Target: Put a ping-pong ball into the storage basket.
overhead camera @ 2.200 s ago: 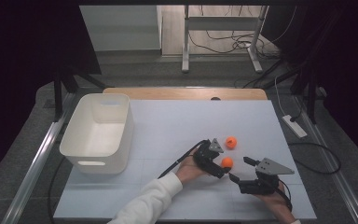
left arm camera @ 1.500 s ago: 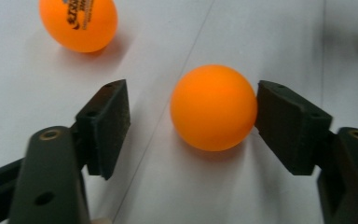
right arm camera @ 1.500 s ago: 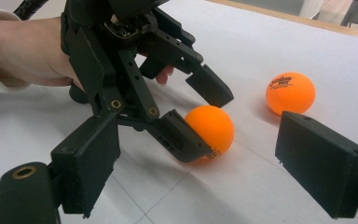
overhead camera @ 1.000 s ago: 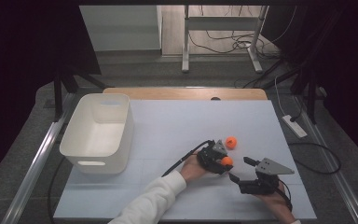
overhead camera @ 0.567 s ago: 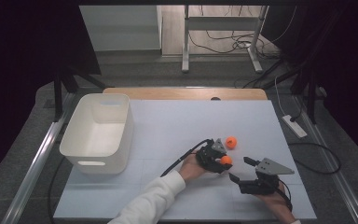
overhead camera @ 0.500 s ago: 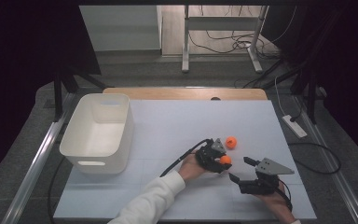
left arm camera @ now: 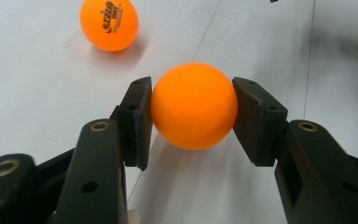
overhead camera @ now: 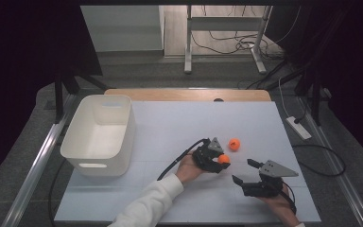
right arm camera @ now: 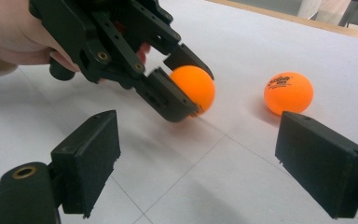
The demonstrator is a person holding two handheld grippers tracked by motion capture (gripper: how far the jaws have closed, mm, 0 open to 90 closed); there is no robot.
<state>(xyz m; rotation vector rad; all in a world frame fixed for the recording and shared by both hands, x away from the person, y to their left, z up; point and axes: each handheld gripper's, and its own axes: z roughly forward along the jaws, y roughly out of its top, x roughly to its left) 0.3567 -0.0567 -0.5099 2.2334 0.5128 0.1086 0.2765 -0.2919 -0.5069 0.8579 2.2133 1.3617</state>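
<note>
Orange ball (left arm camera: 194, 105) sits clamped in the left hand-held gripper (left arm camera: 191, 116) over a white tabletop (overhead camera: 170, 127); right hand-held gripper (right arm camera: 196, 163) gapes empty.

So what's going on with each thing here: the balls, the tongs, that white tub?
Left tongs: shut on plain orange ball.
Plain orange ball: gripped on both sides.
Printed orange ball: loose on the table, untouched.
Right tongs: open, holding nothing.
White tub: upright, looks empty.

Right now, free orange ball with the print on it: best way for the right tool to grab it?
Grip the printed ball across its widest middle, pads on opposite sides. It is round and rests loose on the table, so a pinch off centre would probably squirt it away. Bring the right tool, jaws open, in low from the person's side, clear of the left tool.
</note>
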